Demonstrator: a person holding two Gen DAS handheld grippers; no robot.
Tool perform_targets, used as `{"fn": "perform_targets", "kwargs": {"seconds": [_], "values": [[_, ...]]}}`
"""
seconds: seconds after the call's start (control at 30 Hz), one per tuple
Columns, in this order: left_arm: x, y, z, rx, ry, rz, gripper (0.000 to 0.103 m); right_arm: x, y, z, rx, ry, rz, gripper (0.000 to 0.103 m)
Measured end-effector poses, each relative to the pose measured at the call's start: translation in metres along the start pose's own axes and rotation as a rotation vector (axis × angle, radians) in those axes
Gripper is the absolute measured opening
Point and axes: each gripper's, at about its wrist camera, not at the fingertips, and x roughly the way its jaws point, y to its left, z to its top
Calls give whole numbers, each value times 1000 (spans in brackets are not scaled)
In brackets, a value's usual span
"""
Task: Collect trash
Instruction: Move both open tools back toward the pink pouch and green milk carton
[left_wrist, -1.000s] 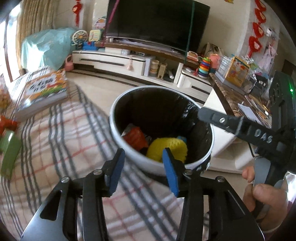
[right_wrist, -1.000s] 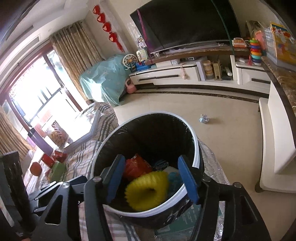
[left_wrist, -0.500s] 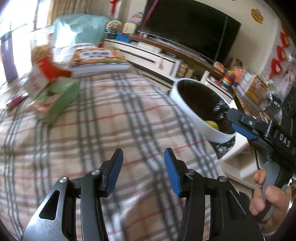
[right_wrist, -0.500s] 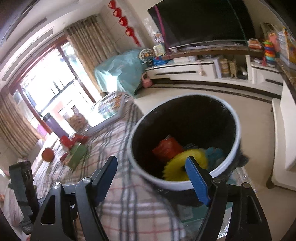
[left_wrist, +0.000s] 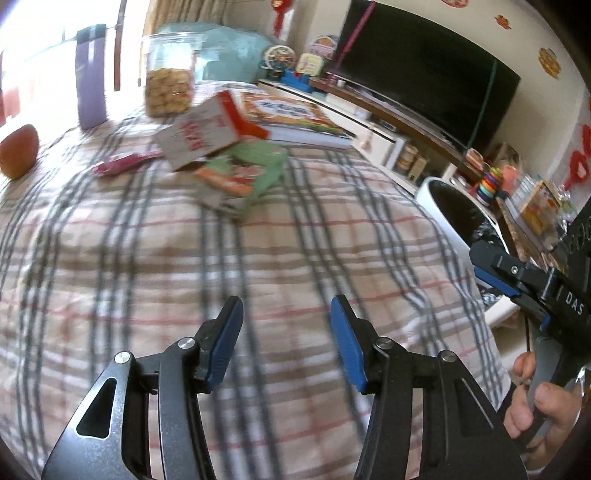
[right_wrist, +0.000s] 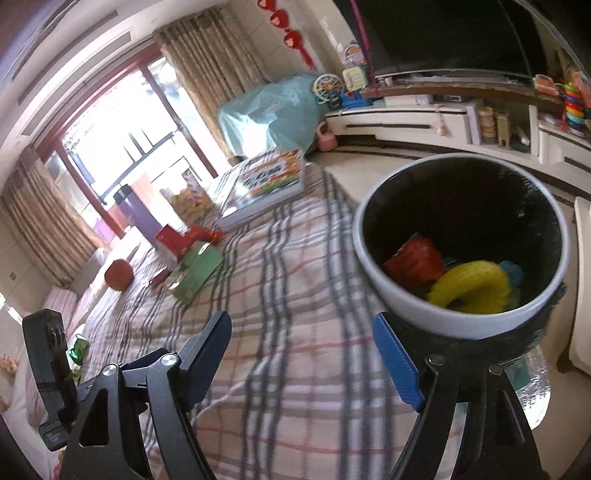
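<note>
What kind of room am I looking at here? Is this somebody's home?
Most likely a home living room. A big dark television sits on a long low white cabinet, curtains hang beside a large window, and children's toys such as a stacking-ring toy line the shelf.

The left tool (left_wrist: 286, 339) has black angular fingers with silver screws at the pivots and ribbed blue pads (left_wrist: 225, 347); the right tool (right_wrist: 303, 363) is built alike, matte black with blue pads (right_wrist: 397, 363); seen from the left wrist, its side carries white letters "DAS"; a thin black cable hangs beneath it.
</note>
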Motion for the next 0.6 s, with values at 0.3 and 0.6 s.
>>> {"fn": "perform_targets", "kwargs": {"seconds": [0.3, 0.6], "values": [[-9, 41, 2, -47, -14, 42, 51, 24, 37, -8, -27, 42, 46, 81], [-16, 72, 10, -66, -24, 80, 58, 48, 71, -10, -58, 77, 77, 81]]}}
